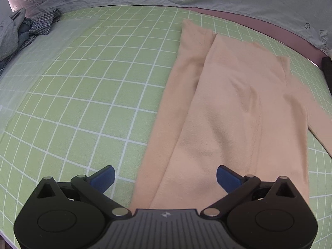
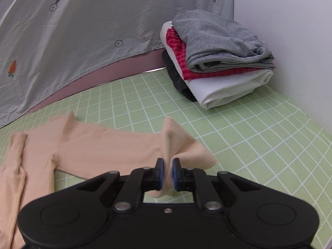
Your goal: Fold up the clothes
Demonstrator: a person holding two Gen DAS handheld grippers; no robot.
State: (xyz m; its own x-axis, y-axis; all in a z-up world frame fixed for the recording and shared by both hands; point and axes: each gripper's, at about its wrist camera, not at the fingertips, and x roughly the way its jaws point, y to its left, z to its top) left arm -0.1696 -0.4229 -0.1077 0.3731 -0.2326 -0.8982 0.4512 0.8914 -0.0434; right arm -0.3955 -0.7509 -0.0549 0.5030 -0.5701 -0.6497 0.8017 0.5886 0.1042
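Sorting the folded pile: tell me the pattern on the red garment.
Red and pink checks on the red garment; right wrist view shows it best.

One peach fleece long-sleeved top point(image 1: 228, 108) lay on one green grid-lined mat point(image 1: 93, 103). Four folded garments point(image 2: 217, 62) made one stack: grey, red-checked, white, black. One loose heap of grey and checked clothes point(image 1: 22, 29) sat apart.

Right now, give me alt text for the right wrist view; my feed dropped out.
The right gripper is shut on the cuff of a peach top's sleeve, lifting it off the green grid mat while the top's body lies flat to the left. A folded stack, grey on top, sits at the back right by a white wall.
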